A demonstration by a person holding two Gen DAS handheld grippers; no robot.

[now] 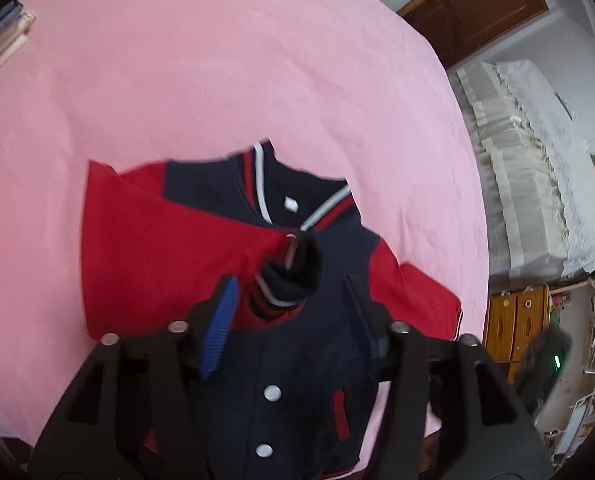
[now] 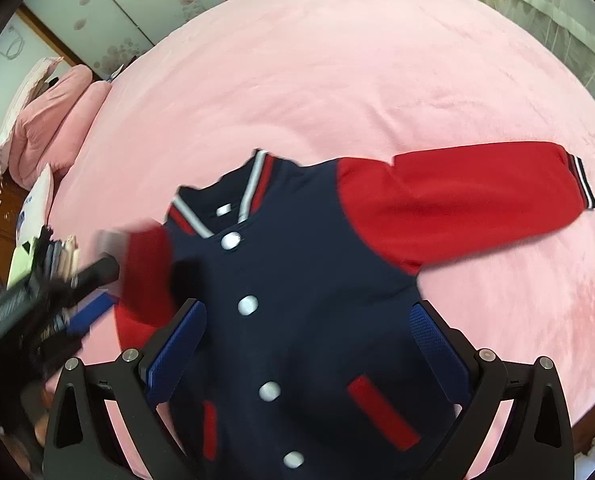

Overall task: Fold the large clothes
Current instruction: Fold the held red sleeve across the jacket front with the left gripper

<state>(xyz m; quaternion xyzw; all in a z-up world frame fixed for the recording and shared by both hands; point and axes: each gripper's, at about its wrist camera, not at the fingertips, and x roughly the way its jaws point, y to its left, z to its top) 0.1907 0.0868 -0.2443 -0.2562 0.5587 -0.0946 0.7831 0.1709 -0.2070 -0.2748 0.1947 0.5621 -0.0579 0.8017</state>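
Note:
A navy jacket (image 1: 309, 360) with red sleeves and white snaps lies front-up on the pink bed (image 1: 217, 80). Its one red sleeve (image 1: 157, 240) is folded across the chest, the striped cuff (image 1: 289, 280) resting near the collar. My left gripper (image 1: 301, 300) hovers open just short of that cuff, nothing pressed between its blue pads (image 1: 221, 328). In the right wrist view the other red sleeve (image 2: 477, 200) stretches out flat to the right. My right gripper (image 2: 307, 308) stands open over the jacket (image 2: 297, 280) body. The left gripper (image 2: 105, 288) shows blurred at the left.
A stack of folded clothes (image 1: 1, 40) sits at the bed's far corner. Pink pillows (image 2: 49, 120) lie at the head end. A white lace-covered piece of furniture (image 1: 537, 160) and wooden cabinets (image 1: 513, 320) stand beyond the bed's right edge.

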